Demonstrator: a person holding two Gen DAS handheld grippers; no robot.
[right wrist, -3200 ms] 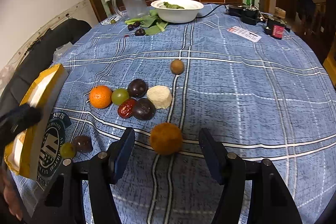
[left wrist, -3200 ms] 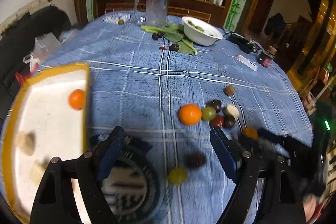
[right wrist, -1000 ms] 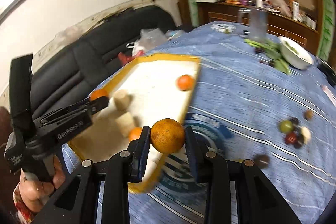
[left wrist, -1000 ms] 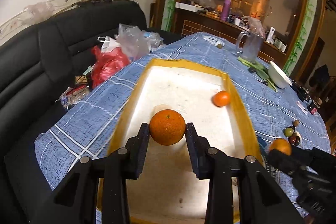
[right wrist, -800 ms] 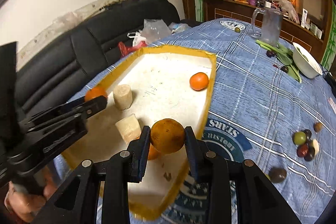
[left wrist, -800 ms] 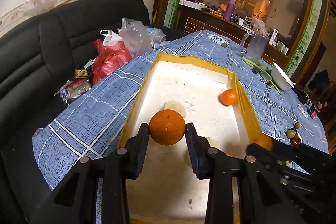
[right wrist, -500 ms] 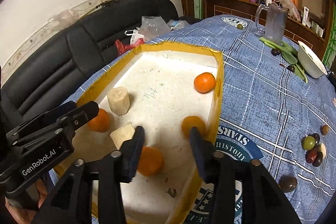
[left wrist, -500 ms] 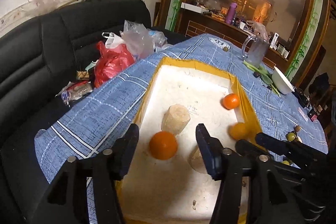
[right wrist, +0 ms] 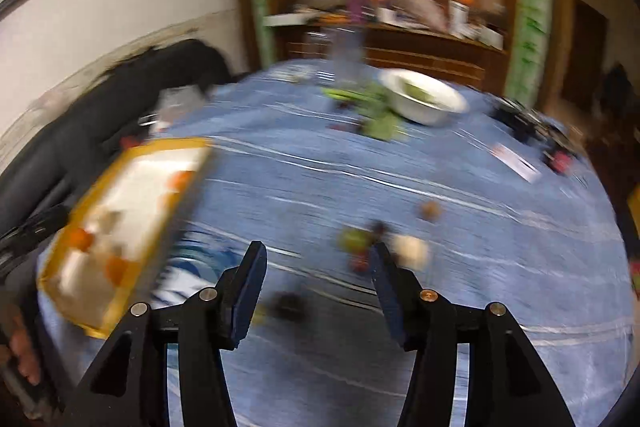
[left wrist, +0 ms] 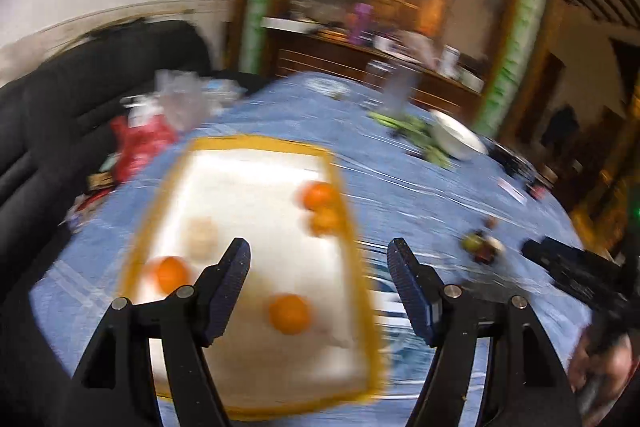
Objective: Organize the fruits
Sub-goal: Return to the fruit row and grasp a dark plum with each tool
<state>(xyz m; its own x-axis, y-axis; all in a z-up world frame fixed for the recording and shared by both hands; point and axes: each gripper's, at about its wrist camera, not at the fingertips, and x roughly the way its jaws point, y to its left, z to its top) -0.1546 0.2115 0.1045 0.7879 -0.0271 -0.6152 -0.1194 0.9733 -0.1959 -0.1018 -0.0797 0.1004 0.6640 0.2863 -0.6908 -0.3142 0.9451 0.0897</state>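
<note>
Both now views are motion-blurred. A white tray with a yellow rim [left wrist: 348, 211] lies on the blue tablecloth and holds several oranges, one near me [left wrist: 289, 313], plus pale chunks [left wrist: 202, 235]. My left gripper [left wrist: 318, 267] is open and empty above the tray's near end. My right gripper [right wrist: 318, 265] is open and empty over the cloth, with the tray [right wrist: 188, 187] to its left. A cluster of small fruits [right wrist: 360, 241] lies just beyond its right finger; a dark fruit [right wrist: 290, 301] sits between the fingers.
A white bowl [right wrist: 424, 99] with greens and a glass jug [right wrist: 346, 59] stand at the table's far side. A black sofa [left wrist: 80, 75] with bags runs along the left. A small brown fruit [right wrist: 430, 211] lies alone. A card and dark items sit far right.
Both grippers opened and dropped their oranges in the tray about half a second ago. Since then both have swung right, toward the loose fruits on the cloth, and stayed open.
</note>
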